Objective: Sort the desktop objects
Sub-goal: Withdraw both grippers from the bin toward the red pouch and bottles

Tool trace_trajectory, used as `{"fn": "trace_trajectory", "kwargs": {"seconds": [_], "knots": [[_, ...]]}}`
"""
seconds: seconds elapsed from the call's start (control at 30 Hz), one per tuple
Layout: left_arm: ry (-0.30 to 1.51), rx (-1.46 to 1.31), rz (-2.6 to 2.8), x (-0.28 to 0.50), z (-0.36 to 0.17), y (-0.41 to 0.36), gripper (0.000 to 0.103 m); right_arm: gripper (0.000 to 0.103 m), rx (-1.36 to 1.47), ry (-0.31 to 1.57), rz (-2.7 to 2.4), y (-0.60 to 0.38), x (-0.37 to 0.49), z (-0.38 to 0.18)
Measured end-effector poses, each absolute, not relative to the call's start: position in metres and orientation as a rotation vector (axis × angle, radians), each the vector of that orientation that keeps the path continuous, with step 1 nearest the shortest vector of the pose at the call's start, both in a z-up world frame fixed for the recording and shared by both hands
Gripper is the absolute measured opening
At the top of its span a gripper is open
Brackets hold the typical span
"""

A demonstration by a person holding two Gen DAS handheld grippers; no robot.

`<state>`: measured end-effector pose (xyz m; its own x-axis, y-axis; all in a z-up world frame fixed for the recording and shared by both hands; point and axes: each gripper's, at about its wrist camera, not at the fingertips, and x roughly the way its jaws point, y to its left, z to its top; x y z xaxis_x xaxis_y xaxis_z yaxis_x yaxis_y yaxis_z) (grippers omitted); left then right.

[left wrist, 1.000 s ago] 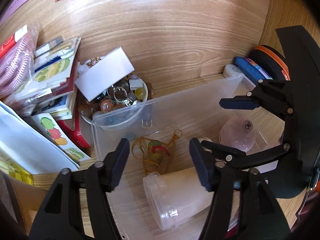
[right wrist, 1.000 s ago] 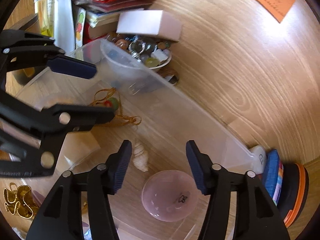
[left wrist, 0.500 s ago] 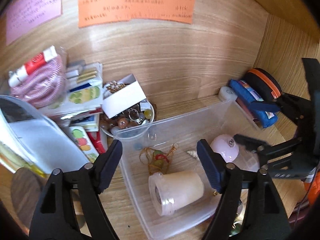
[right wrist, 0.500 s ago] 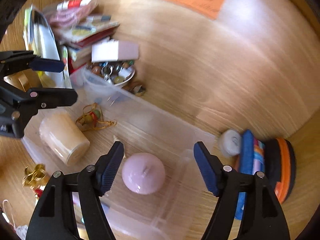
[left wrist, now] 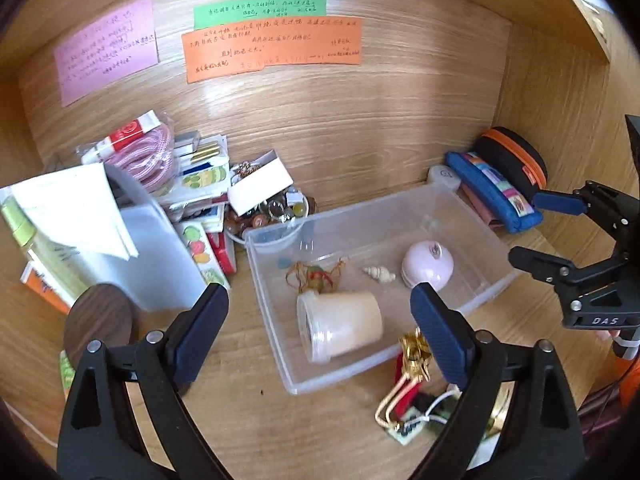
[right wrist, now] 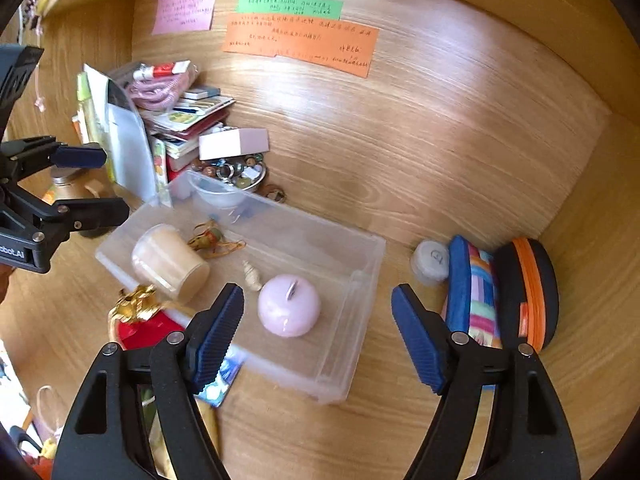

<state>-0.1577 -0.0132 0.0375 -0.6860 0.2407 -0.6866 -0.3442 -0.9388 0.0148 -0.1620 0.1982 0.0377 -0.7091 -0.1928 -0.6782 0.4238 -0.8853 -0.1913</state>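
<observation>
A clear plastic bin (left wrist: 472,216) (right wrist: 360,280) sits on the wooden desk. Inside lie a cream jar on its side (left wrist: 340,326) (right wrist: 170,262), a pink apple-shaped candle (left wrist: 427,266) (right wrist: 289,305), a small shell (left wrist: 379,275) (right wrist: 251,274) and a tasselled ornament (left wrist: 316,276) (right wrist: 212,239). My left gripper (left wrist: 320,336) is open and empty, above the bin's near edge. My right gripper (right wrist: 318,334) is open and empty, above the bin's right end.
A bowl of beads (left wrist: 266,216) with a white box (left wrist: 260,188) stands behind the bin, beside a pile of books and packets (left wrist: 132,200). A blue pencil case (right wrist: 474,292) and a black-orange pouch (right wrist: 528,292) lie right. Gold-red trinkets (left wrist: 412,360) lie near the front.
Both grippers have pulled back and up from inside the bin, jaws wider open. The whole bin and the paper notes on the back wall have come into view.
</observation>
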Motion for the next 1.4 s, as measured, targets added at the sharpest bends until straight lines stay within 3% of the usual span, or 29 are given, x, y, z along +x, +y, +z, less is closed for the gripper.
{"fn": "trace_trajectory", "kwargs": {"seconds": [0.63, 1.1, 1.27, 1.4], "knots": [[0.215, -1.143, 2.573, -0.109, 0.002, 0.001, 0.095, 0.077, 1.084, 0.402, -2.494, 0.215, -0.092, -0.022], [0.129, -1.269, 2.495, -0.105, -0.036, 0.006, 0.095, 0.076, 1.139, 0.445, -2.342, 0.198, -0.059, -0.062], [0.115, -1.294, 2.472, -0.106, -0.046, 0.008, 0.095, 0.073, 1.136, 0.480, -2.340, 0.191, -0.059, -0.070], [0.110, -1.293, 2.461, -0.110, -0.051, 0.014, 0.095, 0.058, 1.163, 0.467, -2.308, 0.187, -0.064, -0.076]]}}
